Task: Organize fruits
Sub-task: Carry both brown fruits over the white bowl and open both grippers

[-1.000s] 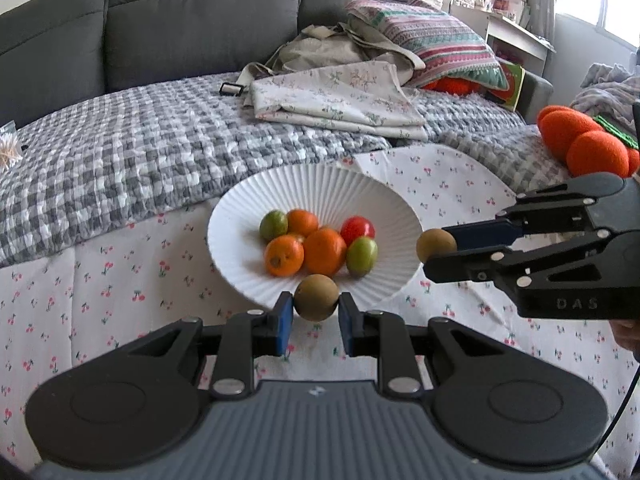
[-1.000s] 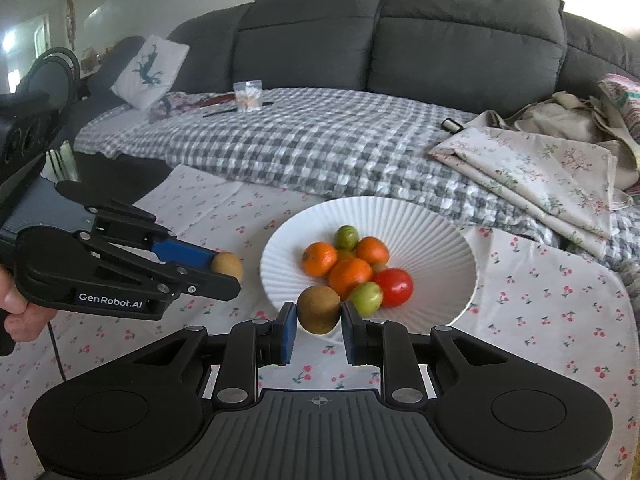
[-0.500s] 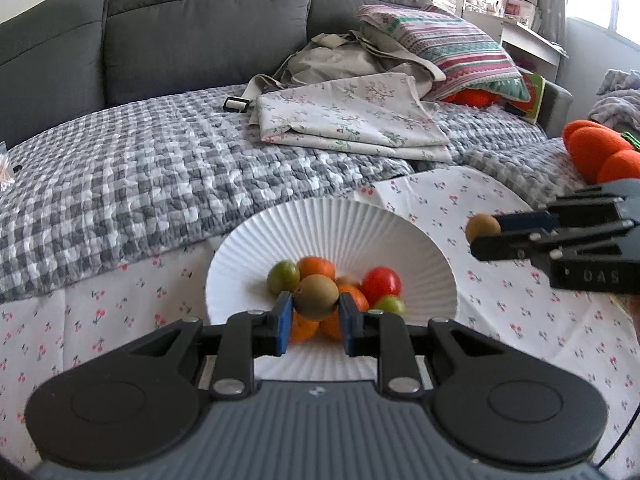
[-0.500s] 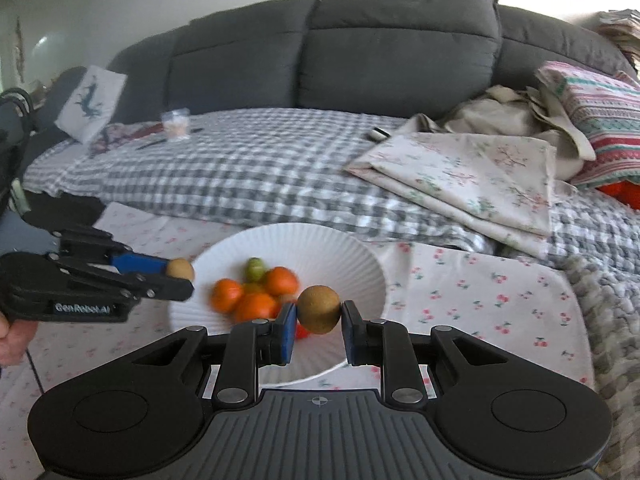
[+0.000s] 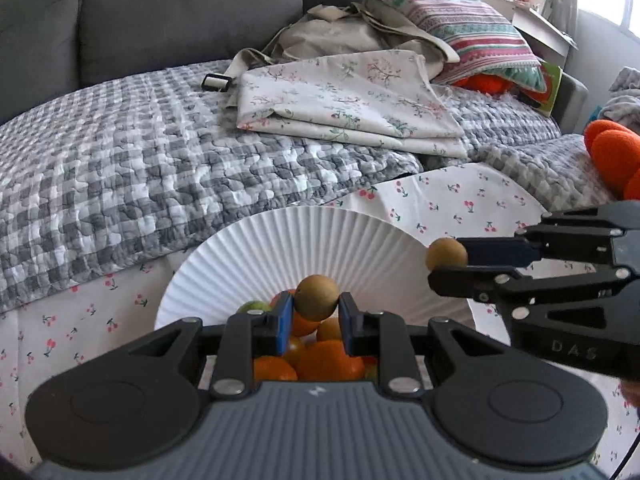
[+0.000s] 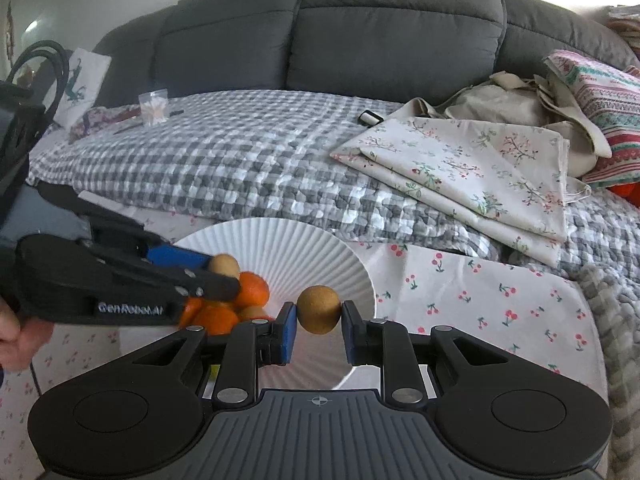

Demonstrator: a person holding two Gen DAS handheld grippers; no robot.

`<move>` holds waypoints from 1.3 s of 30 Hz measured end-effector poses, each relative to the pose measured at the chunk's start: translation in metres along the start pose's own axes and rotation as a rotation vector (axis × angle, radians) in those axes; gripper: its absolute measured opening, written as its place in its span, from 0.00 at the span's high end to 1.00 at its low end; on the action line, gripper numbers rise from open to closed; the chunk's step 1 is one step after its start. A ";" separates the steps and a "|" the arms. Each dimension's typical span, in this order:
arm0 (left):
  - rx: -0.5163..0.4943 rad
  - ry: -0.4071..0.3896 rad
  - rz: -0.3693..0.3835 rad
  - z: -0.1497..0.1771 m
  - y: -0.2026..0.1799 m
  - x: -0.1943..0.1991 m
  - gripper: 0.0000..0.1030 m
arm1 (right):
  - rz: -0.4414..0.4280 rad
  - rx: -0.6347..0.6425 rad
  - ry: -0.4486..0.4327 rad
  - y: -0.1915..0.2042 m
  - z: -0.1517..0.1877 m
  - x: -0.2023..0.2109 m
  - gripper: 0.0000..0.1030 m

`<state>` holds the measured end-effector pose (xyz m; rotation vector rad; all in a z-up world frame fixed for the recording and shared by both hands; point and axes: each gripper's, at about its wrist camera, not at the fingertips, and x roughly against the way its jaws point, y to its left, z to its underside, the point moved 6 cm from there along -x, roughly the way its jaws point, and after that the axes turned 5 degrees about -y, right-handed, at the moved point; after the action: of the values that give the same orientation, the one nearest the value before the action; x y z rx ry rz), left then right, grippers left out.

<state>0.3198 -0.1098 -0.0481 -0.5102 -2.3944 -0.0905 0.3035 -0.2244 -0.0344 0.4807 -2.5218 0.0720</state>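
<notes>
A white ribbed plate (image 5: 304, 240) (image 6: 288, 248) sits on a cherry-print cloth and holds a pile of oranges (image 5: 328, 360) (image 6: 252, 288) with a green fruit (image 5: 250, 306) among them. My left gripper (image 5: 315, 309) is shut on a brown kiwi (image 5: 316, 296) that hangs over the pile. The same gripper (image 6: 222, 273) enters the right wrist view from the left with its kiwi (image 6: 224, 265). My right gripper (image 6: 319, 314) is shut on a second brown kiwi (image 6: 319, 308) above the plate's right rim. In the left wrist view that gripper (image 5: 446, 261) and its kiwi (image 5: 446, 253) come in from the right.
Behind the plate lies a grey checked quilt (image 5: 140, 168) on a dark sofa (image 6: 360, 32). A folded floral cloth (image 5: 348, 96) (image 6: 472, 172), a beige bag and a striped pillow (image 5: 460, 28) lie at the back right. Orange plush balls (image 5: 612, 152) sit far right. A hand (image 6: 16, 340) holds the left gripper.
Both grippers have moved forward over the plate, each keeping its kiwi. The plate and the fruit pile now sit right under the fingers.
</notes>
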 end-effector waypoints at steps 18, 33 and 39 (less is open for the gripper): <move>-0.086 0.007 -0.014 -0.001 -0.018 -0.022 0.78 | -0.026 -0.051 0.010 -0.009 0.012 -0.025 0.78; 0.048 -0.040 -0.042 -0.010 0.012 0.020 0.52 | -0.015 -0.172 -0.026 -0.022 -0.001 -0.012 0.69; 0.076 -0.046 -0.095 -0.005 0.024 0.051 0.48 | 0.009 -0.151 -0.008 -0.012 -0.010 0.003 0.69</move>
<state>0.2965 -0.0719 -0.0139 -0.3666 -2.4562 -0.0300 0.3106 -0.2346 -0.0248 0.4096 -2.5135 -0.1162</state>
